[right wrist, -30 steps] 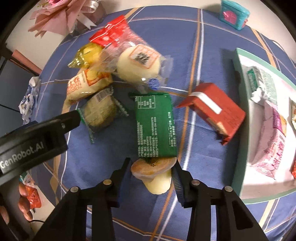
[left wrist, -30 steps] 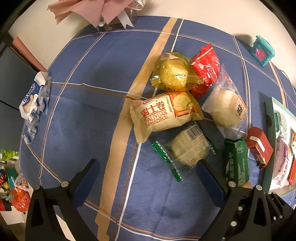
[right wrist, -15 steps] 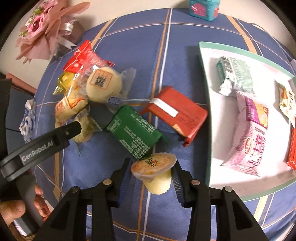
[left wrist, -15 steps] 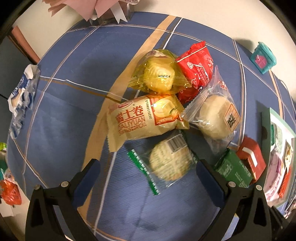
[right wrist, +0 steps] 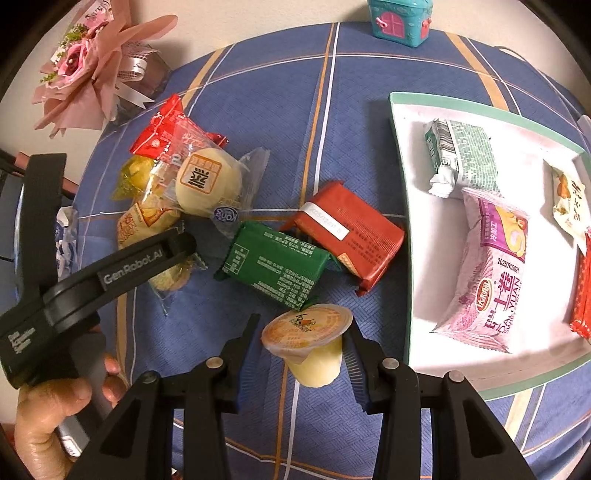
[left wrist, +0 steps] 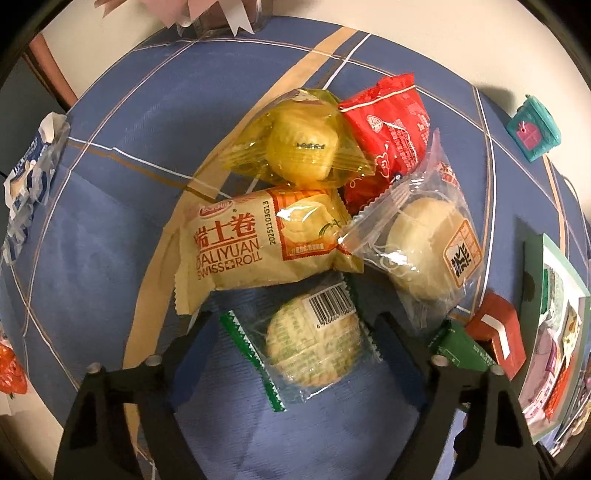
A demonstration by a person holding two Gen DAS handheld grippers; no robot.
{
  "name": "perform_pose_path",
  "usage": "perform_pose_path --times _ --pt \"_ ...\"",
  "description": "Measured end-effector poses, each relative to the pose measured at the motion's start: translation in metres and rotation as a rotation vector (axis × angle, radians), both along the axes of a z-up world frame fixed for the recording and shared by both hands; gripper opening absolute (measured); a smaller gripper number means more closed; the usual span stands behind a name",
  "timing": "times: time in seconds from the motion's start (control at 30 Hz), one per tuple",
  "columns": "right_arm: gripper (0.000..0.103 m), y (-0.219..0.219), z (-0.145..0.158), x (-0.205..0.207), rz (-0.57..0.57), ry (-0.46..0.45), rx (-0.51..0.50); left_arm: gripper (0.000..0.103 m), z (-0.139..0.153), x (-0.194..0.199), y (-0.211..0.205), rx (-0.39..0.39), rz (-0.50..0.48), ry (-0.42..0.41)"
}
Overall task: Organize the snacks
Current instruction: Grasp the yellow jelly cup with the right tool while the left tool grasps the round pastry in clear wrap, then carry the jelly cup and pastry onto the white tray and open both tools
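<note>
My left gripper point(left wrist: 295, 321) points down over a pile of snacks on the blue cloth. Its jaws are closing, with a round cake in a clear green-edged wrapper point(left wrist: 314, 343) between them; the pads do not press on it. Behind it lie a Swiss roll pack point(left wrist: 258, 247), a yellow pack point(left wrist: 299, 151), a red pack point(left wrist: 388, 133) and a clear-wrapped bun point(left wrist: 421, 247). My right gripper point(right wrist: 303, 332) is shut on a jelly cup point(right wrist: 306, 339), held above the cloth just left of the white tray point(right wrist: 406, 221).
A green brick pack point(right wrist: 273, 266) and a red brick pack point(right wrist: 351, 232) lie between the pile and the tray, which holds several packs. A teal toy house point(right wrist: 399, 18) and a pink bouquet point(right wrist: 92, 62) stand at the back. A hand point(right wrist: 48, 413) holds the left gripper.
The left gripper came down over the round cake and its jaws narrowed around it. The right gripper carried the jelly cup rightward toward the tray and a little higher.
</note>
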State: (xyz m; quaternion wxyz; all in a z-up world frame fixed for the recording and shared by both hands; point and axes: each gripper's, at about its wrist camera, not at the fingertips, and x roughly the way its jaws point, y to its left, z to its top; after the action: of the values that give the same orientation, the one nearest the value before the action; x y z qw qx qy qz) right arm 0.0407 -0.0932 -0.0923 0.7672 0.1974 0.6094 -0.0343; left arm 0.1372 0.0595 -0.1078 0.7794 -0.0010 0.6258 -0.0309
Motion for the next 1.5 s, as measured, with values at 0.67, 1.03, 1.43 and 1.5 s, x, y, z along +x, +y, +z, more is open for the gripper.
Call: perform_pose_path --times 0.67,1.03,1.43,1.5 --pt "0.045 -0.008 0.028 -0.009 -0.006 -0.055 0.017 0.058 0.018 -0.011 0.01 -0.084 0.016 -0.011" --pt "0.045 -0.017 0.057 -0.018 -0.018 -0.124 0.037 0.057 0.069 -0.027 0.011 -0.147 -0.011 -0.104" --pt "0.045 -0.054 0.06 -0.028 -0.103 -0.125 0.003 0.057 0.093 -0.041 -0.007 -0.162 -0.045 -0.175" --pt "0.045 -0.067 0.059 -0.031 -0.139 -0.123 0.0 0.057 0.094 -0.044 -0.013 -0.168 -0.054 -0.175"
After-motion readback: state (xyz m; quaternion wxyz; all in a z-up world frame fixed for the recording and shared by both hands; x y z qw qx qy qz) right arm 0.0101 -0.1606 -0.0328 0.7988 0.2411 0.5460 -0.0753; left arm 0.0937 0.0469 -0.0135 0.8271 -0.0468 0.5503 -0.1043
